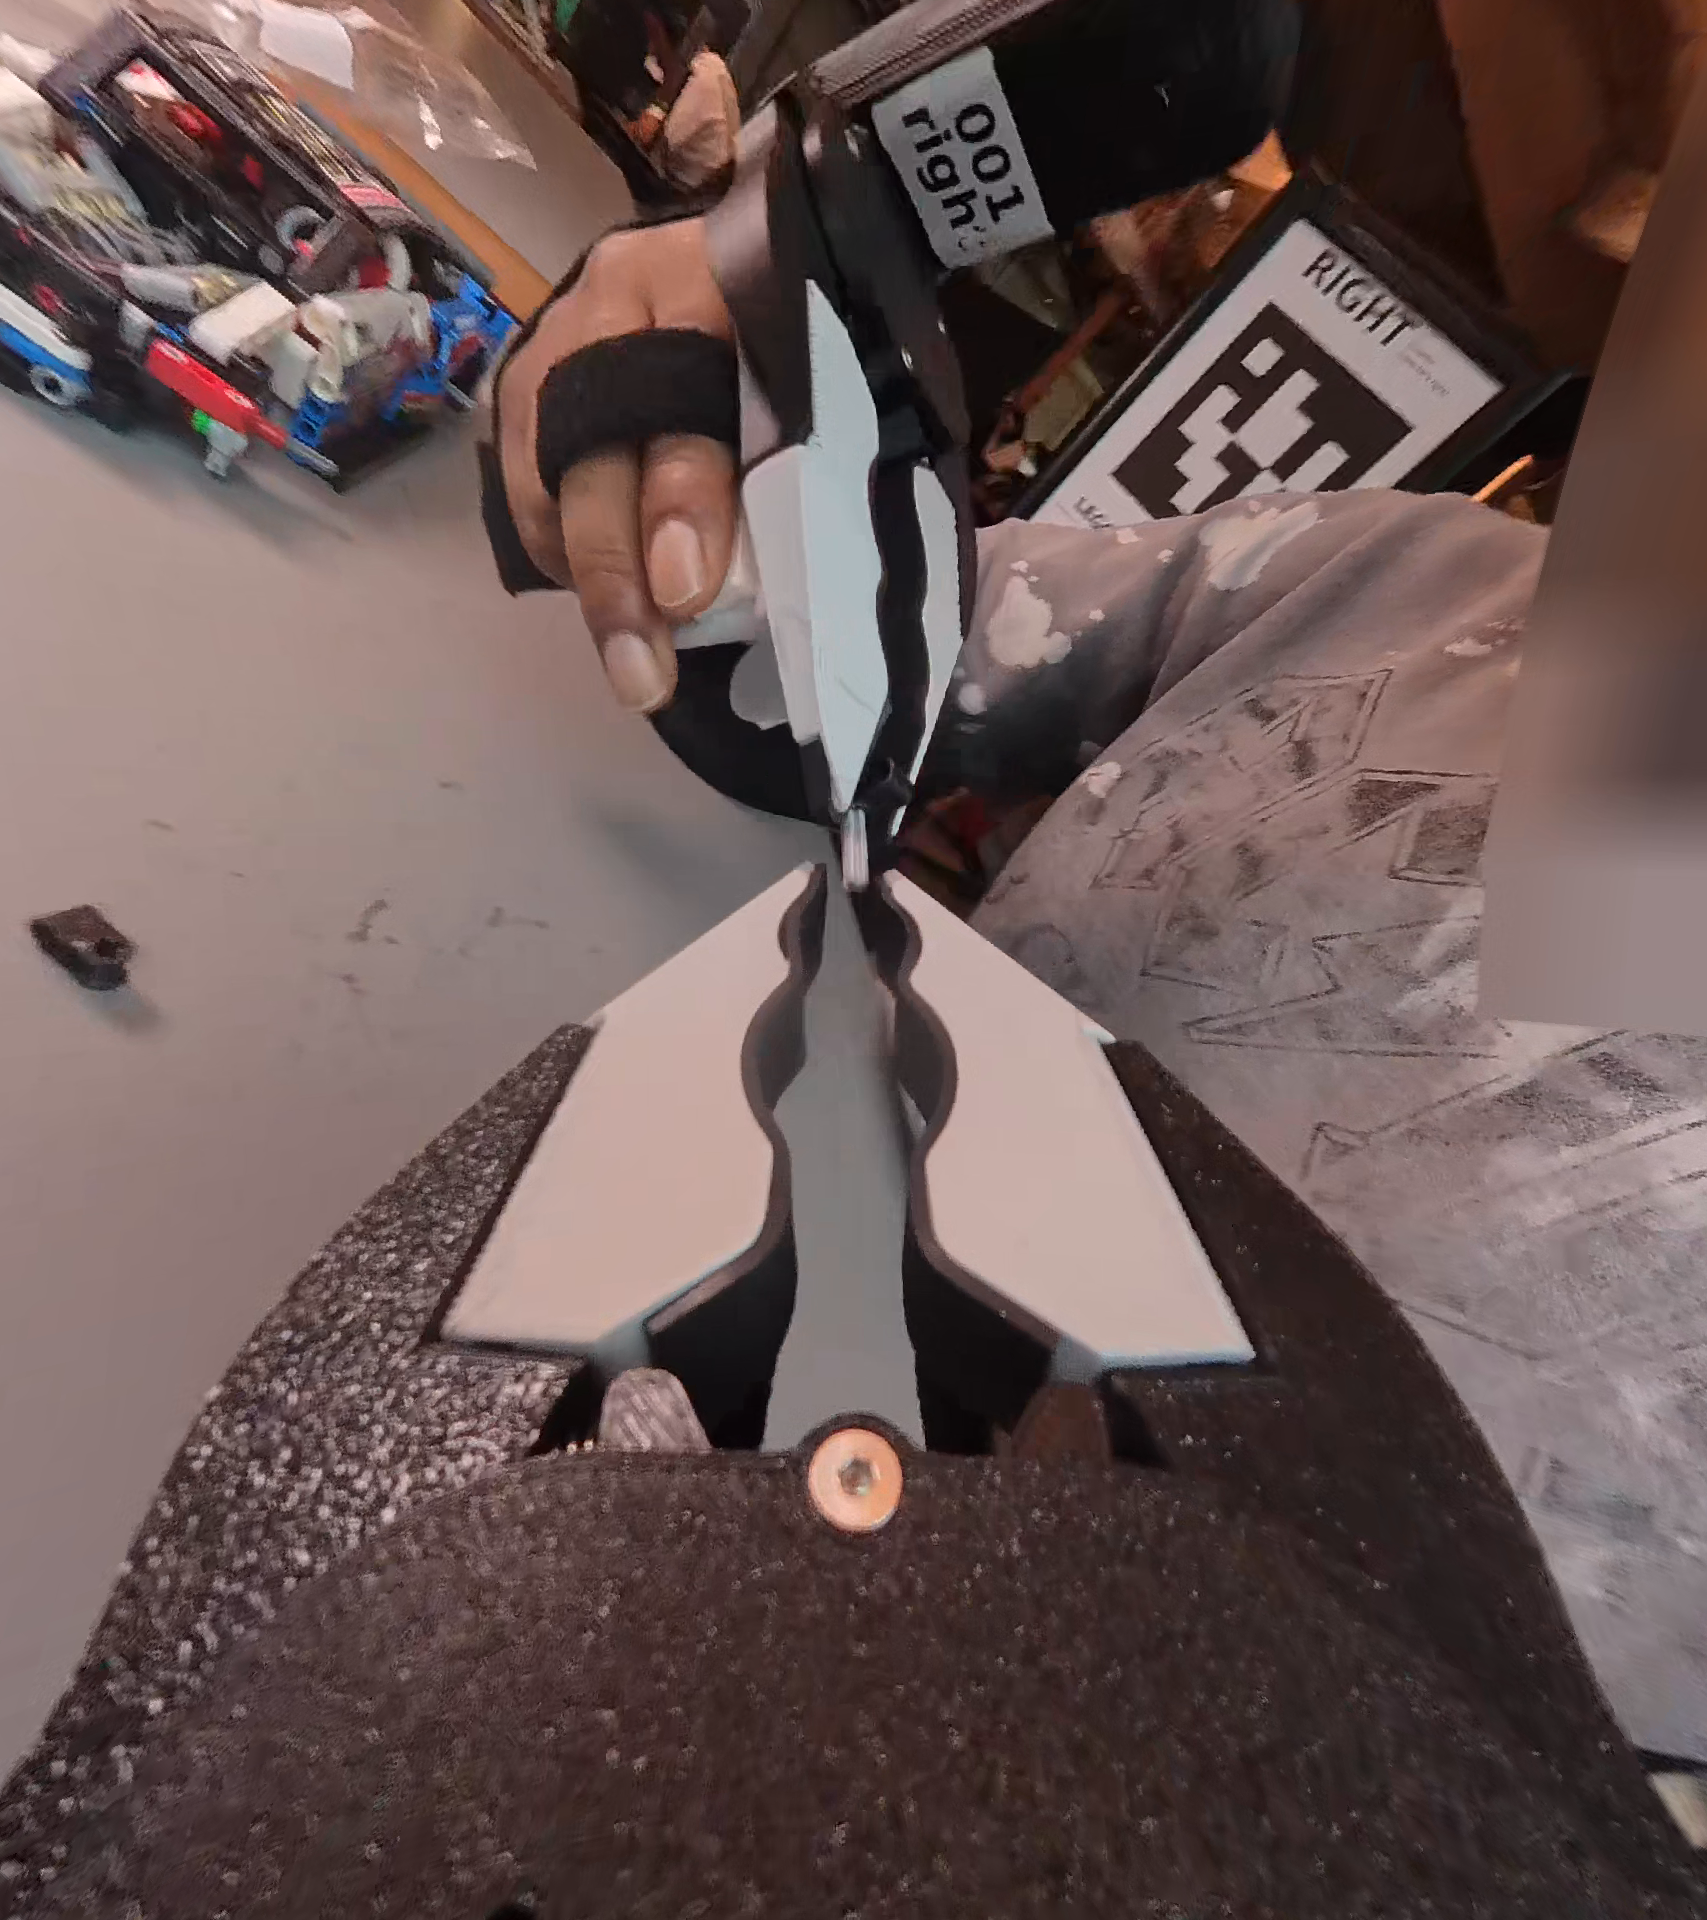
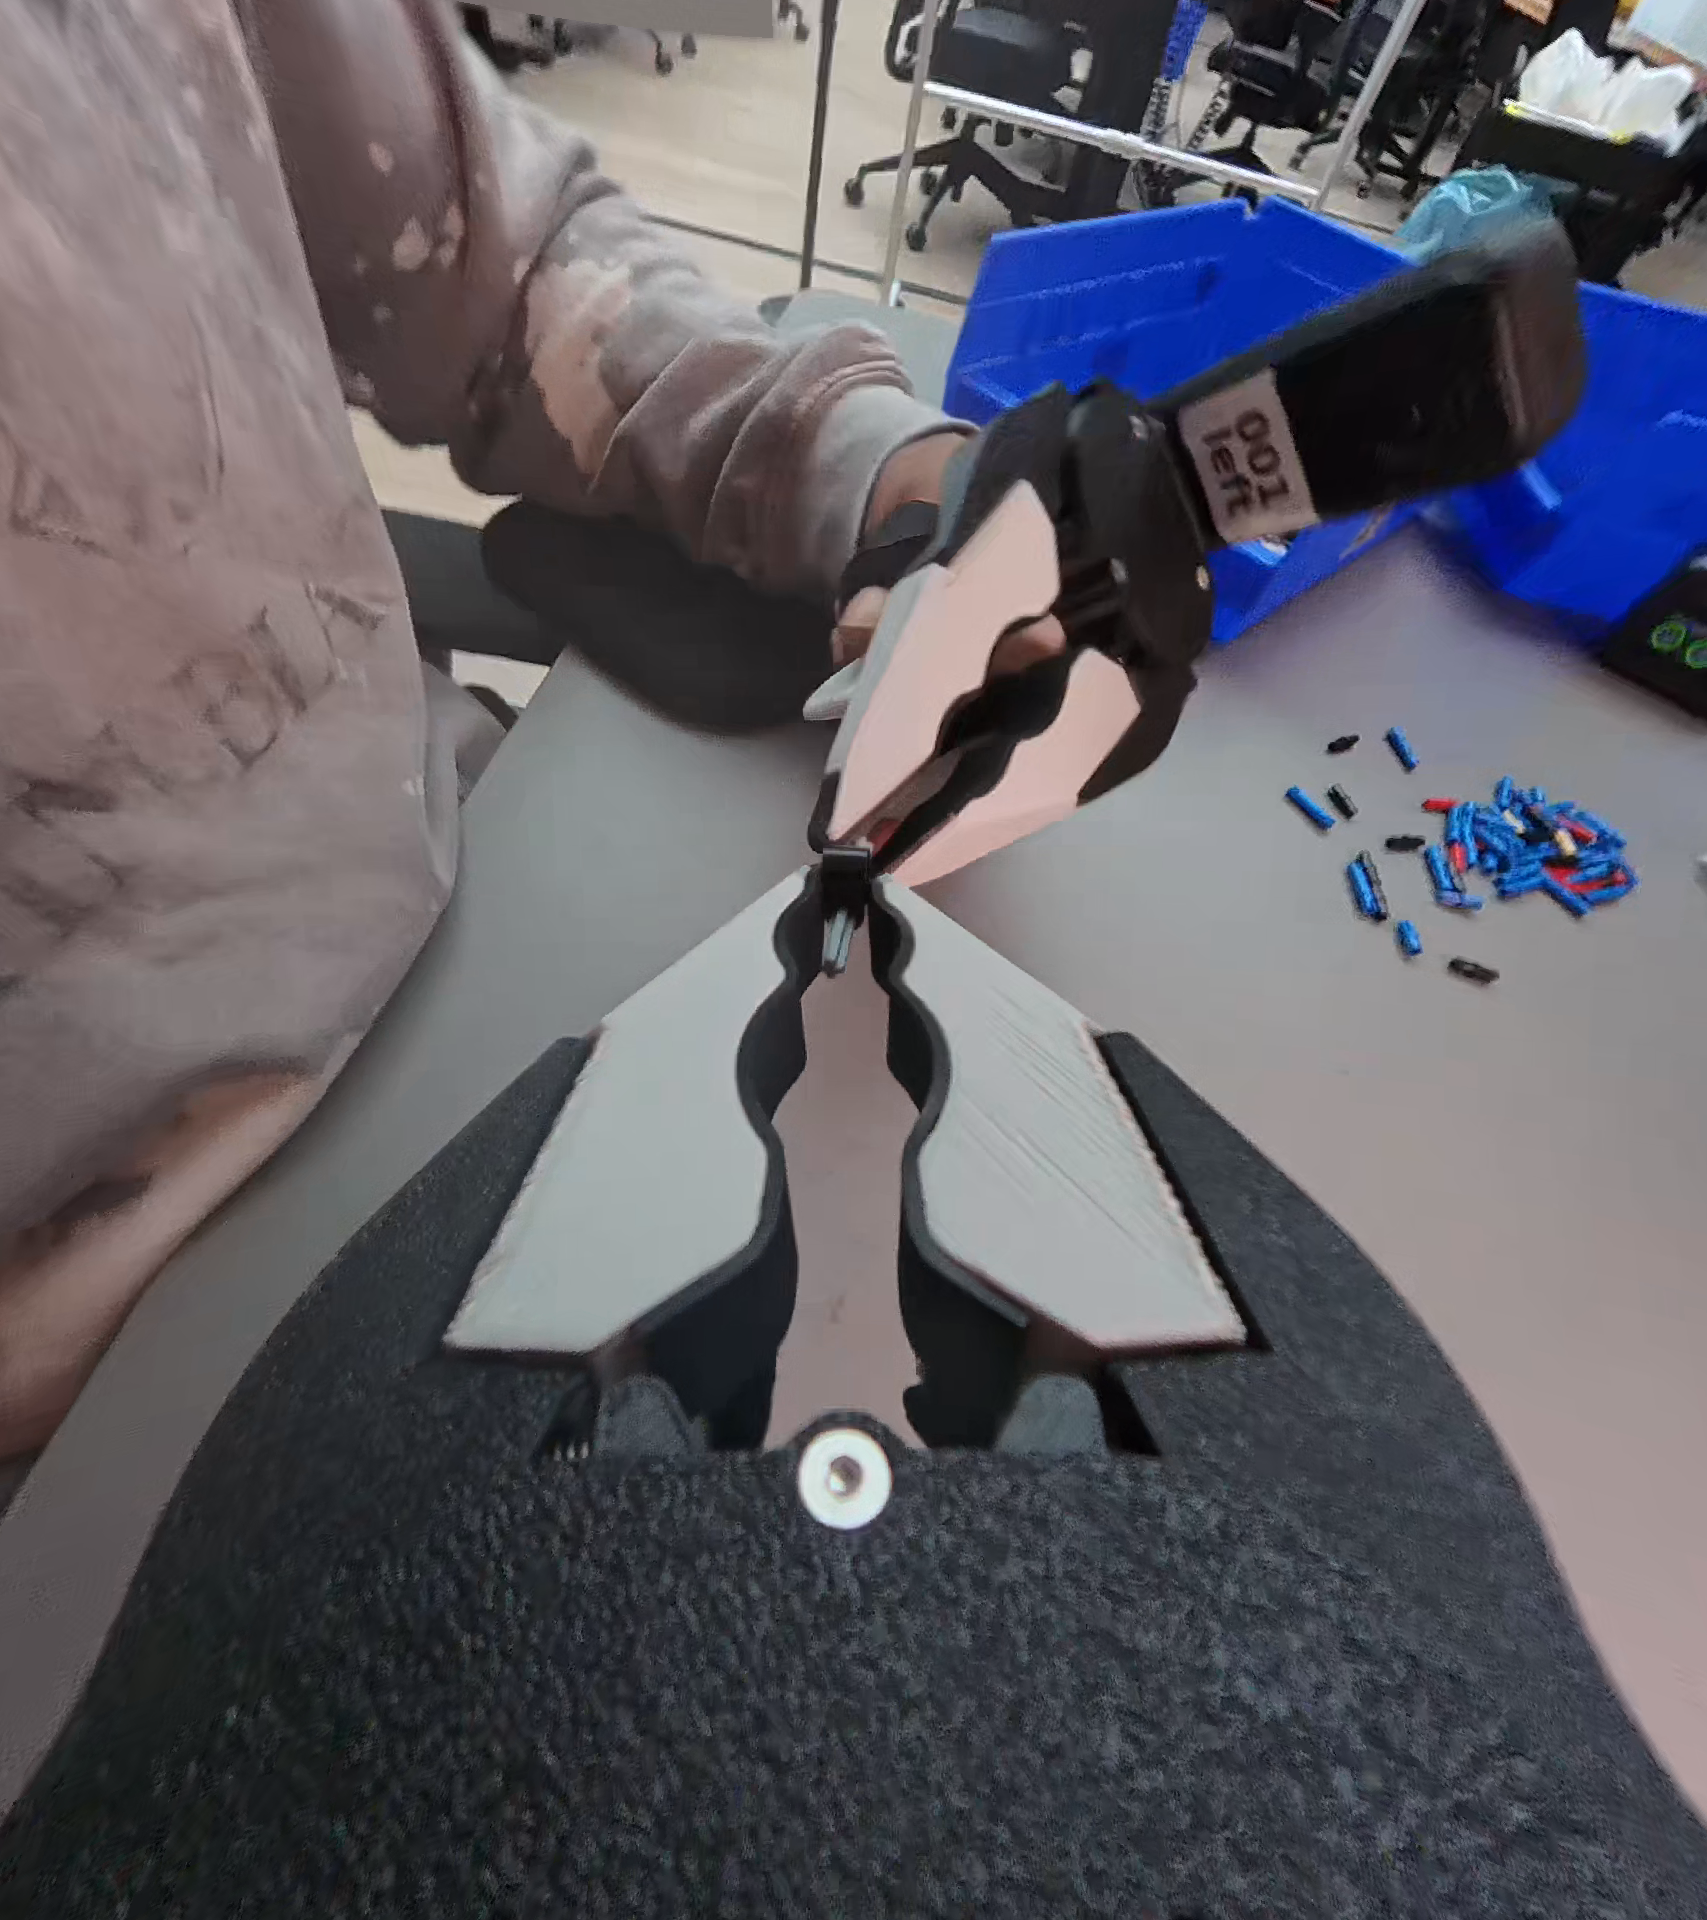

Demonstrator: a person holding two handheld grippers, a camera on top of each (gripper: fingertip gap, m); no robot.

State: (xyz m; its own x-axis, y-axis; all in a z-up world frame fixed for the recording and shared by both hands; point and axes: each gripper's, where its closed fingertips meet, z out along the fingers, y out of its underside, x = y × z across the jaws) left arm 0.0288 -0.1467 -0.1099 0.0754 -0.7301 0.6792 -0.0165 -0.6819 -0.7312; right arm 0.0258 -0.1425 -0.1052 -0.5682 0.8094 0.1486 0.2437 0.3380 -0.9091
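My two grippers meet tip to tip above the grey table [image 1: 205, 727]. In the right wrist view my right gripper [image 2: 844, 914] is shut on a short grey pin [image 2: 836, 940]. A small black connector [image 2: 844, 862] sits on the pin's far end. My left gripper [image 2: 844, 842] comes down from above and pinches that connector. In the left wrist view my left gripper [image 1: 851, 888] is almost closed. The grey pin [image 1: 854, 847] sticks out of my right gripper [image 1: 864, 805] towards it. A person's hand [image 1: 620, 499] holds the right gripper.
A brick-built vehicle model [image 1: 174, 270] stands at the far left. A loose black piece [image 1: 85, 945] lies on the table. A pile of blue, red and black pins [image 2: 1514, 842] lies to the right. Blue bins [image 2: 1244, 312] and a black device [image 2: 1701, 644] stand behind it. The person's grey sweatshirt [image 1: 1348, 831] is close. Left and right tips are no more than a few centimetres apart. Both grippers' tips are roughly 12 centimeters from the loose black piece [image 1: 85, 945].
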